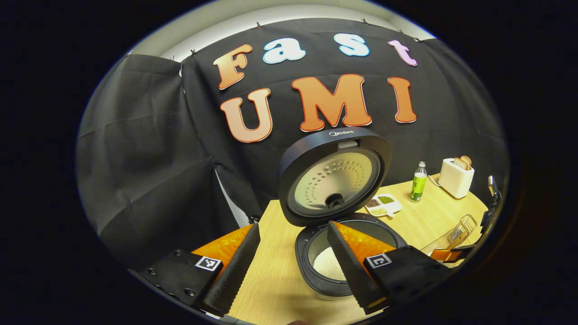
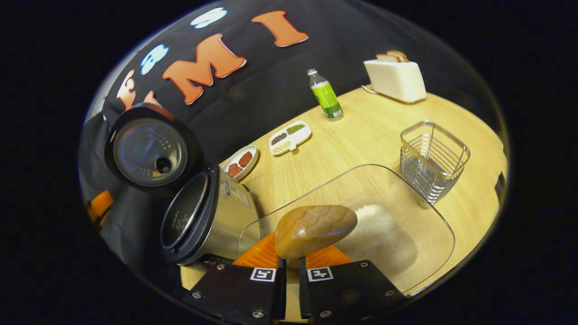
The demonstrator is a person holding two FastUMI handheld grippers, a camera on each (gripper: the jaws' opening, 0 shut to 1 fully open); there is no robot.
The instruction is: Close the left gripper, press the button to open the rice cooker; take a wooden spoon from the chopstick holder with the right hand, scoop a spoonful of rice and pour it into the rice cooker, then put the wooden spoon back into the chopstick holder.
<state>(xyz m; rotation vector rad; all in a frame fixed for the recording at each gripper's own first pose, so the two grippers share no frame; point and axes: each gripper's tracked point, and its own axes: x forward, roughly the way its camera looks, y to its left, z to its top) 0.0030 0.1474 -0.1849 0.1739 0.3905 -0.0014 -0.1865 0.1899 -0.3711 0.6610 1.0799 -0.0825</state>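
The rice cooker (image 1: pixel 311 253) stands with its lid (image 1: pixel 334 176) raised, and white rice shows in the pot (image 1: pixel 328 265). My left gripper (image 1: pixel 294 271) is open and empty just in front of it, its right finger overlapping the pot's rim. In the right gripper view, my right gripper (image 2: pixel 289 267) is shut on the wooden spoon (image 2: pixel 315 230). The spoon's bowl hangs over the near edge of a clear container (image 2: pixel 420 212) holding a heap of rice (image 2: pixel 379 234). The cooker (image 2: pixel 203 219) sits to the left, lid (image 2: pixel 151 151) up. The wire chopstick holder (image 2: pixel 431 158) stands behind the container.
On the wooden table (image 2: pixel 361 135) stand a green bottle (image 2: pixel 326 95), a white toaster (image 2: pixel 397 76) with bread, a divided dish (image 2: pixel 290 136) and a small dish of red beans (image 2: pixel 240 162). Bottle (image 1: pixel 418 181), toaster (image 1: pixel 456 177) and holder (image 1: pixel 463 228) lie right of the cooker.
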